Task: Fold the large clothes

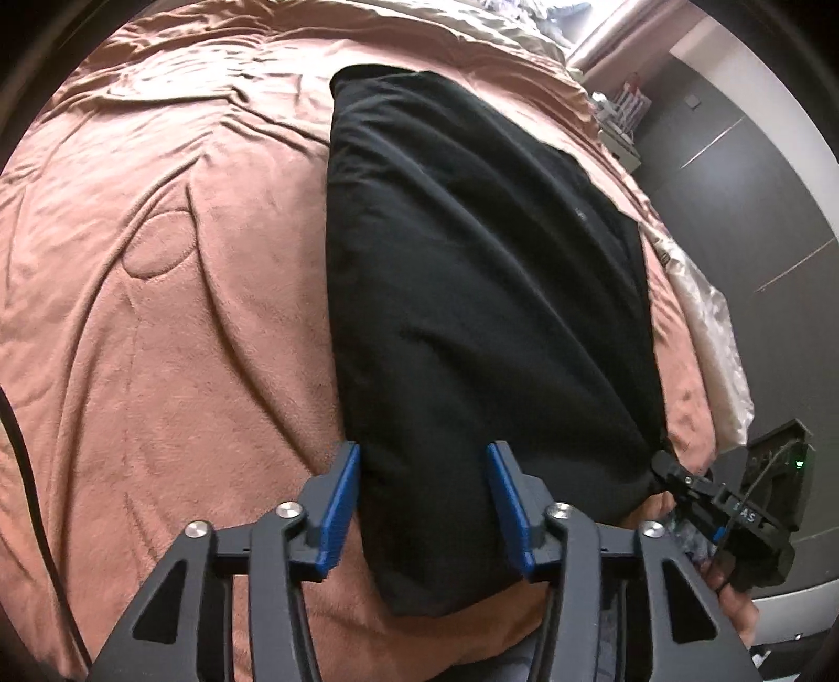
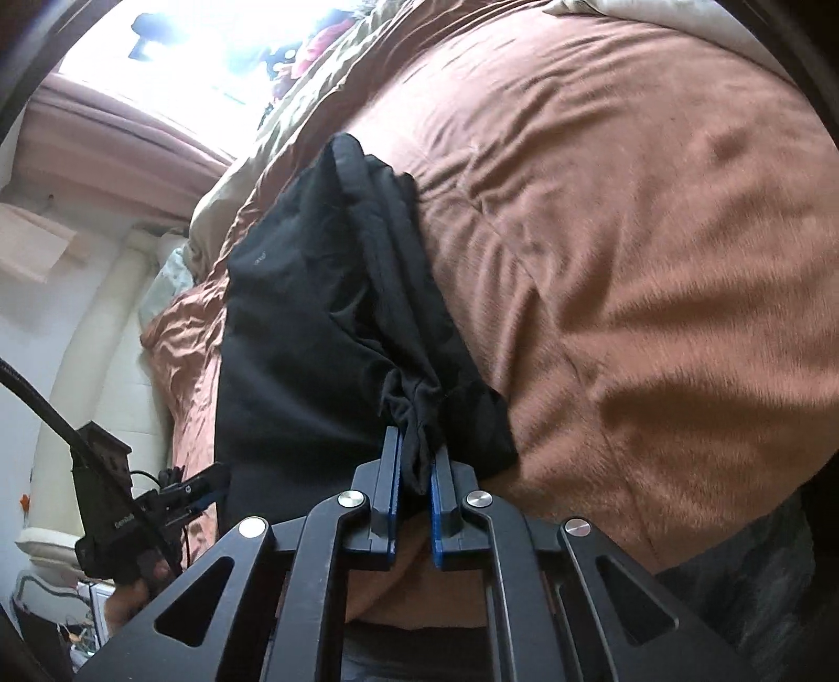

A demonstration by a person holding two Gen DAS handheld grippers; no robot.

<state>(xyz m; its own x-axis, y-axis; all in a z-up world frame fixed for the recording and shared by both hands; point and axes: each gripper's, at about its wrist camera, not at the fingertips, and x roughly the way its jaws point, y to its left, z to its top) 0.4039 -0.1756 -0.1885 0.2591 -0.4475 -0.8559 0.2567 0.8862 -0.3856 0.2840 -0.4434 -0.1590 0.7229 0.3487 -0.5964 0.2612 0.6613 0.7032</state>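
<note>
A black garment (image 1: 472, 294) lies in a long folded strip on the brown blanket (image 1: 157, 315). My left gripper (image 1: 423, 461) is open, its blue-padded jaws astride the garment's near end without gripping it. My right gripper (image 2: 415, 451) is shut on a bunched near corner of the black garment (image 2: 314, 325). That gripper also shows in the left wrist view (image 1: 676, 472), pinching the garment's right corner. The left gripper shows at the left of the right wrist view (image 2: 210, 480).
The brown blanket (image 2: 629, 262) covers the bed. A beige quilt (image 1: 524, 36) lies at the far end. A dark wardrobe (image 1: 734, 183) stands beyond the bed's right edge. A bright window (image 2: 183, 52) and a pale wall are on the other side.
</note>
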